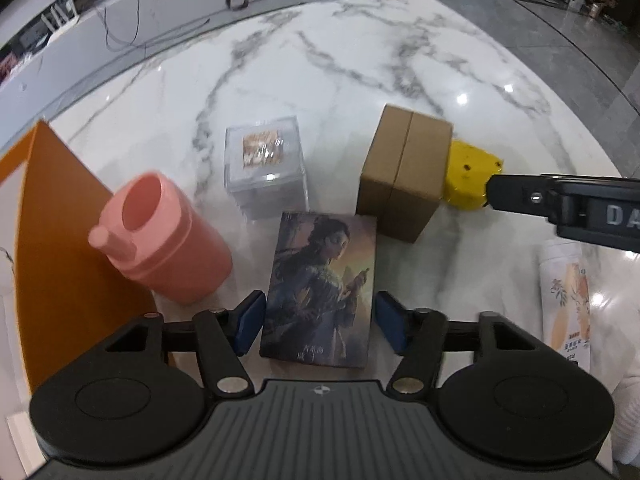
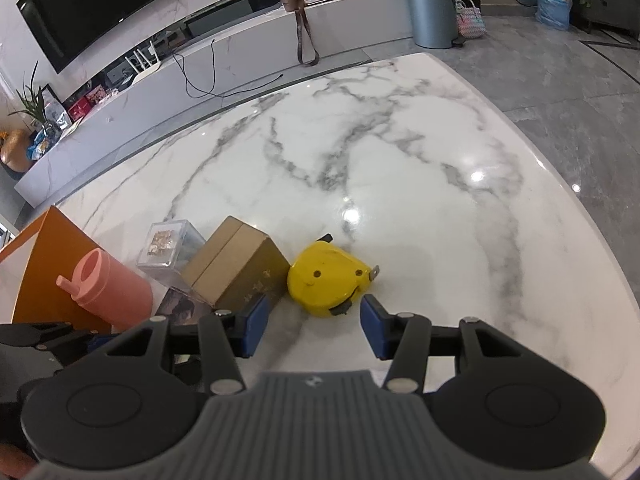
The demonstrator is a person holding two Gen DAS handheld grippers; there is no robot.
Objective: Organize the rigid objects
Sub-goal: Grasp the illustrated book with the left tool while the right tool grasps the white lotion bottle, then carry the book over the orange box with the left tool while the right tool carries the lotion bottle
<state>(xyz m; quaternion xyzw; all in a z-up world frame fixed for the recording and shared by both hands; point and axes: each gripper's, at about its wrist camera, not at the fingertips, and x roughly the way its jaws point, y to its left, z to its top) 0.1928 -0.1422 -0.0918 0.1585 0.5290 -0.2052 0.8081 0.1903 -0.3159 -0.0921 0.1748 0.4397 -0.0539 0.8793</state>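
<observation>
Lower centre, left view: left gripper (image 1: 320,322) straddles the picture box (image 1: 320,290), pads not pressing.
Lower centre, right view: right gripper (image 2: 314,326) unclenched before the yellow tape measure (image 2: 326,286).
Advice: centre each, then squeeze.

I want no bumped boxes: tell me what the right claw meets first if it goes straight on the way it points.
Most likely the yellow tape measure, which lies just ahead of the open right claw, slightly left of centre. The brown box sits beside the left finger. Depth is hard to judge.
</observation>
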